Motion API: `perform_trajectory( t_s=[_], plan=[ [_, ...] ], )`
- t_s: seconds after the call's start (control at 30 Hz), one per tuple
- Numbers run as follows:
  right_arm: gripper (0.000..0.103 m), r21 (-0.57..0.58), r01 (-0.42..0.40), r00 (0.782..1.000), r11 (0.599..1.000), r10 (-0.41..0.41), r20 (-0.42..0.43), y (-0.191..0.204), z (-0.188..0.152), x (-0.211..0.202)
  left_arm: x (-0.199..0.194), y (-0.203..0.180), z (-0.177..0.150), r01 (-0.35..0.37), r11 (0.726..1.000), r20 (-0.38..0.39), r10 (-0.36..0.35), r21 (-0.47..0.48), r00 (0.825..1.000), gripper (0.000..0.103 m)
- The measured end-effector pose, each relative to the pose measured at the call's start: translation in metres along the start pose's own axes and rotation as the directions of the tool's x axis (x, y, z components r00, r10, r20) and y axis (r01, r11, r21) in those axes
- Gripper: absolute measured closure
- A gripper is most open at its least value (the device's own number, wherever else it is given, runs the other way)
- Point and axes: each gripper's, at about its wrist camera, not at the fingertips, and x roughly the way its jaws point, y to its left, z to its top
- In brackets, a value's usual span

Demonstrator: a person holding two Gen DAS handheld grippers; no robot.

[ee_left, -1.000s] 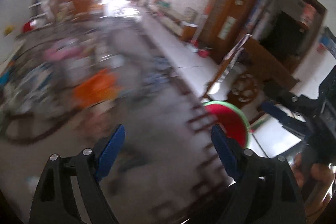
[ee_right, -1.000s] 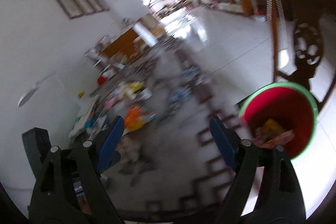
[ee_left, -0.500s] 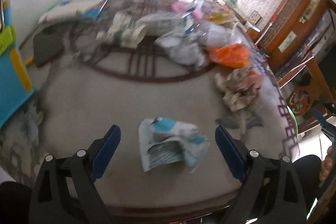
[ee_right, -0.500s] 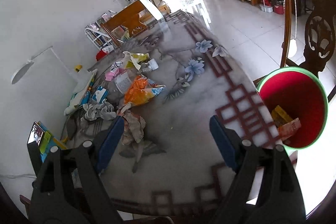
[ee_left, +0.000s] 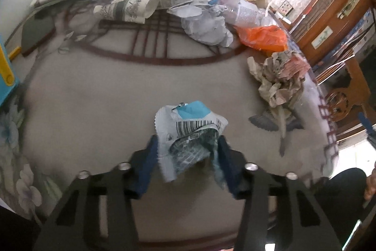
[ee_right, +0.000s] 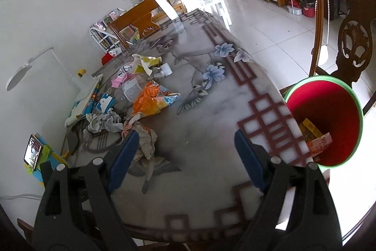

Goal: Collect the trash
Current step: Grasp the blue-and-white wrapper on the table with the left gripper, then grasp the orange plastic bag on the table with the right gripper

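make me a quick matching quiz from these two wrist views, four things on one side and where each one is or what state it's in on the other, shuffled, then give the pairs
Things
1. white and blue wrapper
2. red bin
3. orange bag
4. right gripper

Places or states
A. jaws wide apart, nothing between them
B. past the table's edge, a few bits of trash inside
C. on the table among the heap of rubbish
D. between the left gripper's pads, which have just been closing

Pairs: 1-D, 2-B, 3-C, 4-A
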Motion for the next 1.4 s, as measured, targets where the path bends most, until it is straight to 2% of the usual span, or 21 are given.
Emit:
perform_trajectory(
  t_s=[0.1, 0.4, 0.5, 0.63, 0.73, 0.83, 0.9, 1.03, 1.1, 1.27, 1.4],
  plan=[
    [0.021, -0.016, 0.012, 1.0, 1.0, -0.012, -0.005, 0.003, 0.0, 0.001, -0.006, -0.005, 0.007, 0.009, 1.0, 0.032, -0.009, -0.001, 0.999, 0.064],
    [0.021, -0.027, 0.044, 0.999, 0.999, -0.045, -0.03, 0.004, 0.0, 0.009, -0.008, -0.034, 0.039, 0.012, 0.999, 0.122, -0.018, 0.051, 0.992, 0.064],
    [0.021, -0.034, 0.067, 0.997, 0.997, -0.068, -0.044, 0.005, 0.0, 0.013, -0.005, -0.032, 0.035, 0.0, 0.998, 0.121, -0.007, 0.064, 0.993, 0.064],
    [0.021, -0.065, 0.106, 0.992, 0.992, -0.11, -0.061, 0.011, 0.001, 0.021, -0.001, -0.015, 0.031, -0.007, 0.999, 0.111, 0.003, 0.034, 0.994, 0.064],
    [0.021, -0.059, 0.103, 0.991, 0.993, -0.107, -0.08, 0.014, 0.005, 0.03, 0.0, -0.006, 0.03, -0.017, 1.0, 0.107, 0.015, 0.015, 0.994, 0.063],
    [0.017, -0.009, 0.047, 0.996, 0.999, -0.048, -0.081, 0.02, 0.018, 0.046, -0.002, -0.005, 0.029, 0.008, 1.0, 0.109, -0.009, 0.01, 0.994, 0.063],
    [0.016, 0.029, 0.009, 0.993, 1.0, -0.006, -0.116, 0.028, 0.026, 0.065, -0.005, -0.008, 0.029, 0.006, 0.999, 0.121, -0.01, 0.031, 0.993, 0.062],
    [0.016, 0.187, -0.064, 0.961, 0.98, 0.111, -0.255, 0.044, 0.04, 0.128, -0.007, -0.013, 0.029, -0.024, 0.997, 0.146, 0.013, 0.07, 0.989, 0.062],
    [0.016, 0.232, -0.053, 0.948, 0.971, 0.122, -0.295, 0.053, 0.045, 0.154, -0.005, -0.012, 0.029, -0.02, 0.997, 0.138, 0.01, 0.07, 0.99, 0.062],
    [0.016, 0.358, -0.029, 0.935, 0.933, 0.152, -0.32, 0.062, 0.052, 0.189, -0.003, -0.013, 0.031, -0.009, 0.998, 0.14, -0.001, 0.07, 0.99, 0.062],
    [0.016, 0.378, 0.03, 0.93, 0.925, 0.113, -0.351, 0.069, 0.058, 0.207, 0.0, -0.016, 0.032, 0.011, 0.997, 0.123, -0.019, 0.071, 0.992, 0.062]
  ],
)
